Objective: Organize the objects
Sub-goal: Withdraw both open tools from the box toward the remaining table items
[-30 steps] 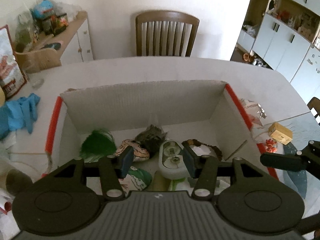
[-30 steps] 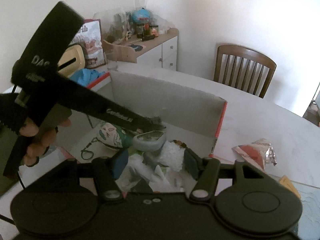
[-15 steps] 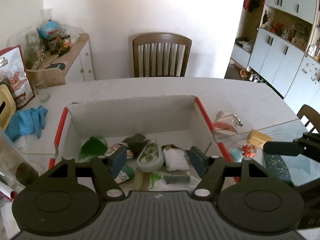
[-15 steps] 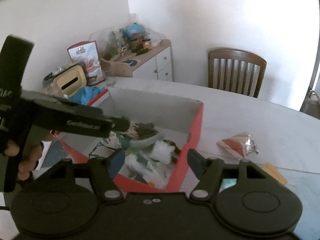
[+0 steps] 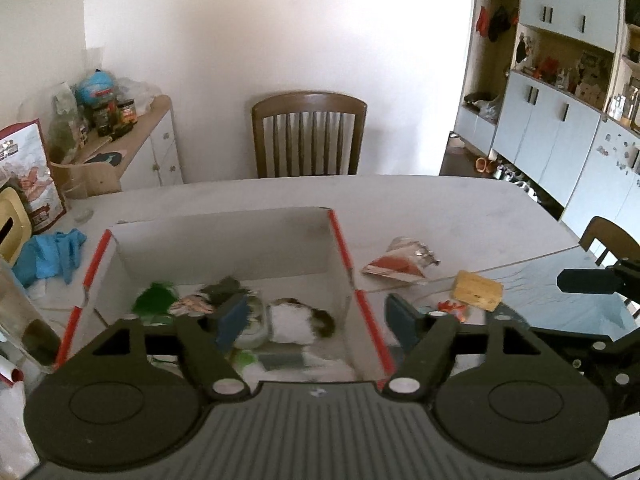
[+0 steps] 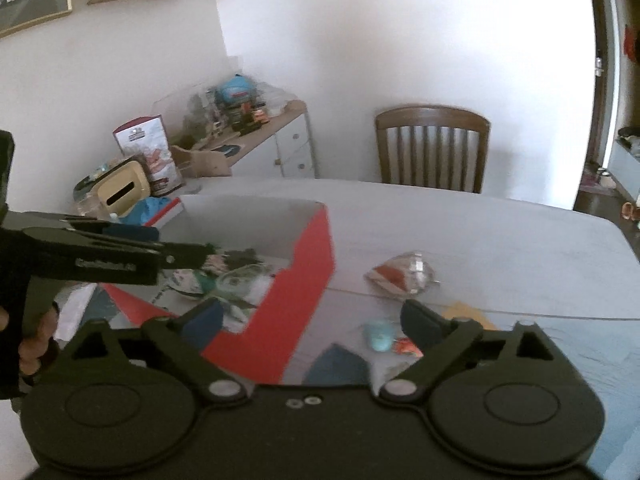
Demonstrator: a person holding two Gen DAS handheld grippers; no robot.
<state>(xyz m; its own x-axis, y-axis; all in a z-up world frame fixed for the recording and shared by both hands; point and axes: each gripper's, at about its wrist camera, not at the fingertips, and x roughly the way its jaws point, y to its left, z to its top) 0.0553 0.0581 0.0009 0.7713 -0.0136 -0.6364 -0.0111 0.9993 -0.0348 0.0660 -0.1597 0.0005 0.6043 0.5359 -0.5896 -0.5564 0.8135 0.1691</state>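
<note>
Both my grippers, left [image 5: 316, 318] and right [image 6: 314, 322], are back from the box [image 5: 224, 236], jaws just opened wide, empty. Box mid-table; wrapper [image 5: 400, 262] beside its right wall, far edge bare.

Both views downward, sharing box [image 5: 224, 240]

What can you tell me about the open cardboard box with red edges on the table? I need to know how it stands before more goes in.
The open cardboard box with red edges stands upright on the pale table, top open. Its inner walls look like plain grey-white card; the outside and rims are red, and the side wall facing the right wrist camera has a stepped cut-out. Small items lie jumbled on its floor, among them a green tuft and a white fluffy piece. No hand-held gripper visibly touches it.
</note>
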